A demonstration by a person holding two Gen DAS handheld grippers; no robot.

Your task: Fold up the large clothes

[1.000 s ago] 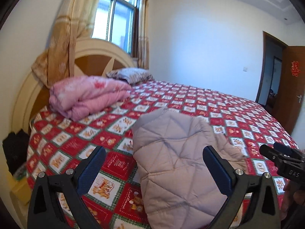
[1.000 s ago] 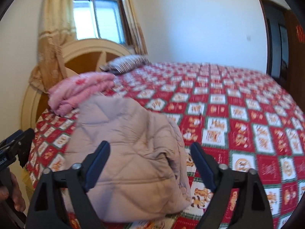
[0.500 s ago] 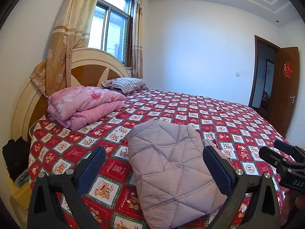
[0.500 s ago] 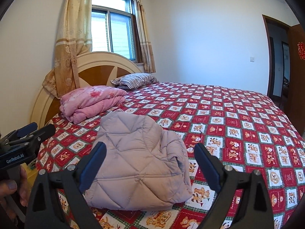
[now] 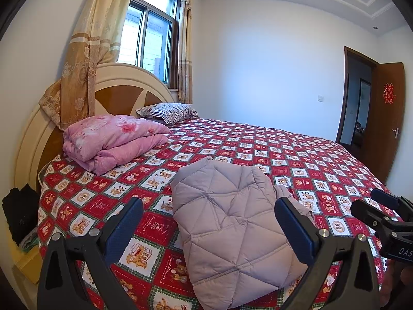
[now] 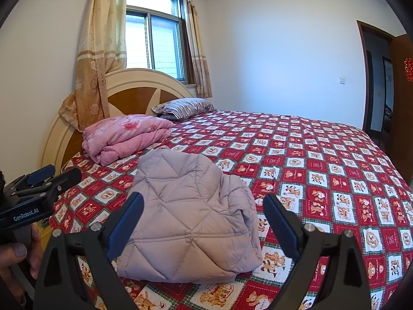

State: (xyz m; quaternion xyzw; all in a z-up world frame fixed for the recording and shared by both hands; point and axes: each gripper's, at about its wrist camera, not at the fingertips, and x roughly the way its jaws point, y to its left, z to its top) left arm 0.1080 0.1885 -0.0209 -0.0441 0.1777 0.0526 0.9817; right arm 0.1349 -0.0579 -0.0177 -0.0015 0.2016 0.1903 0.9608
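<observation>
Both grippers have pulled back and up from the jacket since a second ago, so more of the room shows around it. Beyond the fingers spreads the bed [image 5: 296,160], covered in a red quilted spread of checked squares printed with cartoon bears. Its arched headboard [image 6: 134,87] is cream with brown wedge panels, and a gold floral curtain [image 6: 95,59] drapes over its edge. Ahead of the fingers and to the left lies a folded pink blanket [image 5: 113,139], soft and puffy, with a striped pillow [image 5: 167,112] just past it. The jacket [image 5: 232,222], pale grey-lilac, padded and stitched in diamonds, lies folded into a rough rectangle on the bed, framed between the fingers in both views and touching neither pair. The left gripper [image 5: 209,230] stands wide apart with nothing held, its blue pads on black arms; its body reads "GenRobot.AI" in the right view. The right gripper [image 6: 204,224] is likewise spread and unloaded; "DAS" shows on its body in the left view.
</observation>
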